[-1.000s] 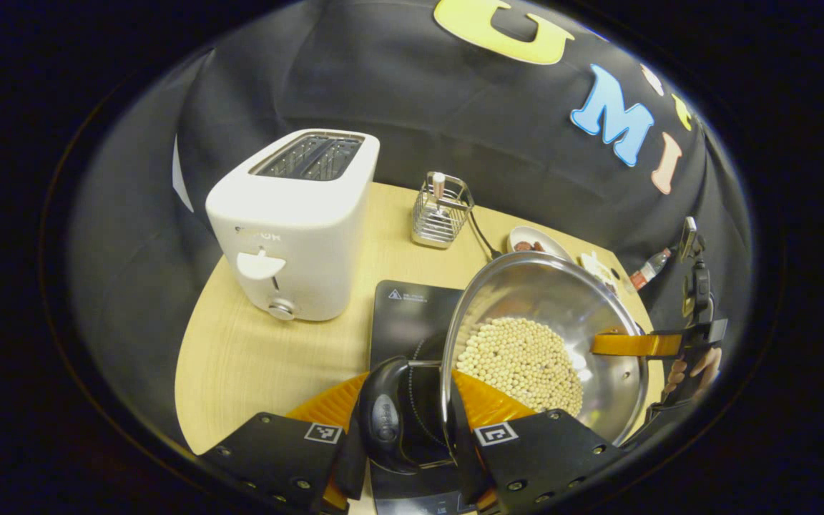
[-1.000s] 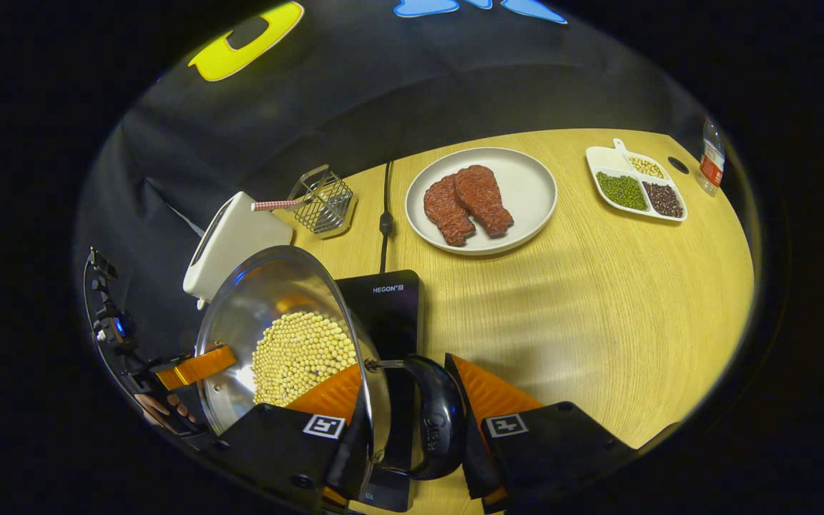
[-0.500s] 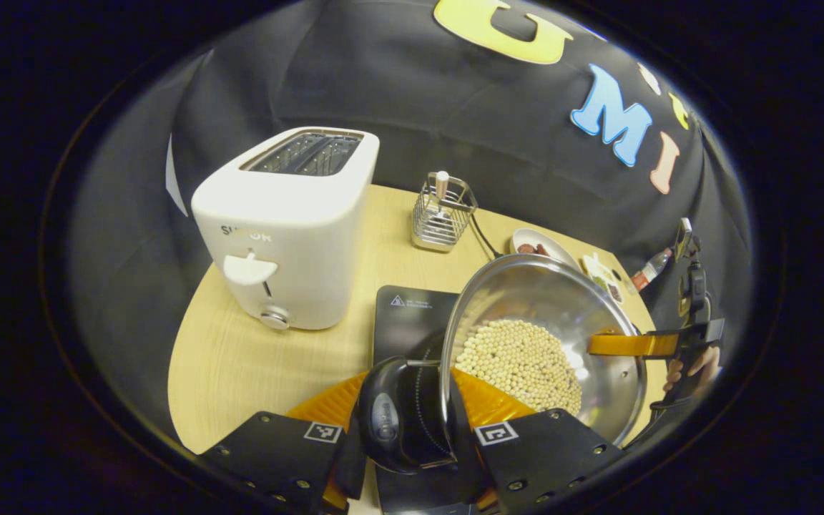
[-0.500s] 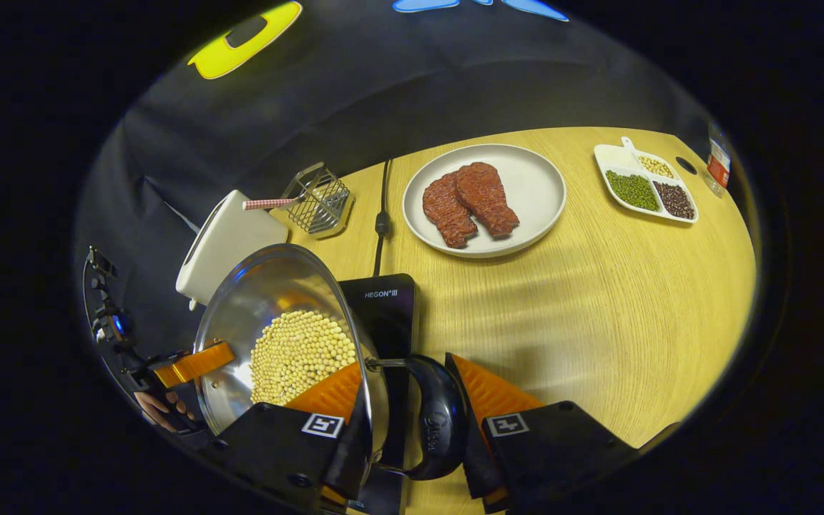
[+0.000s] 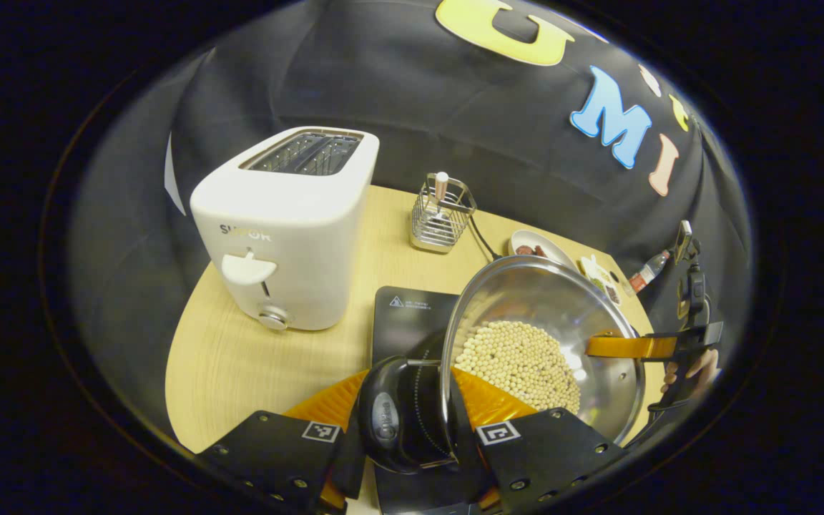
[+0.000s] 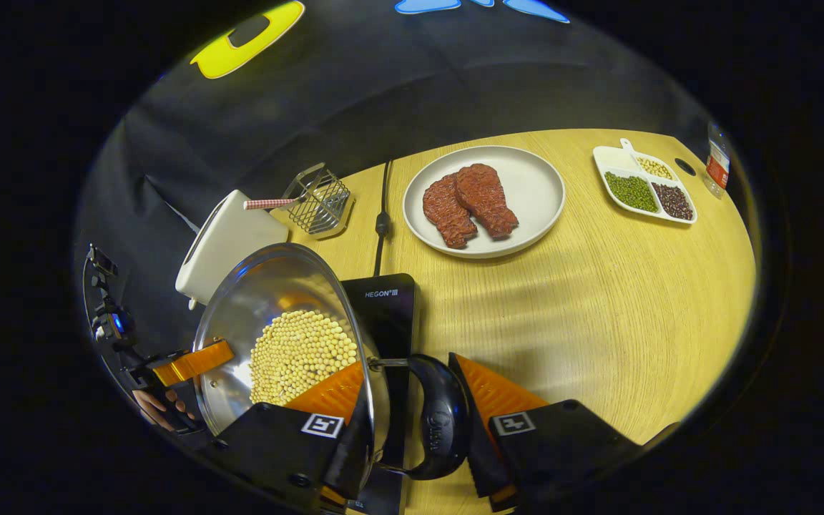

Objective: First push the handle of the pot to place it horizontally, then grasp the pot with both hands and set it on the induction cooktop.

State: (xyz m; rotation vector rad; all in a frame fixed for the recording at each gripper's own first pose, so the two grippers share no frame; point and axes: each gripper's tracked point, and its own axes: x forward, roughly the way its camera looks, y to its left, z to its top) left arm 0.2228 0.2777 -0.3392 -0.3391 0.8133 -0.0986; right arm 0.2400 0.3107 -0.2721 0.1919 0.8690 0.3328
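Since a second ago you have carried the pot a little nearer the toaster, which looks bigger in the left gripper view, and since half a second ago almost nothing has shifted. Your left gripper has its jaws nearly closed, one finger on each side of the pot's dark side handle, with the inner finger lying against the steel wall; both seem to press, though the contact is partly hidden. Your right gripper takes the opposite dark handle the same way, its jaws a touch wider than a moment ago, and you cannot tell for sure whether the outer finger touches the handle. Between your two grippers the pot hangs over the black induction cooktop, its floor covered with pale round beans, and you cannot tell whether its base rests on the glass. Across the pot in the left gripper view you see your own hand behind the right gripper. Farther out on the wooden desk stand a wire basket, a plate with two pieces of meat and a divided dish of beans.
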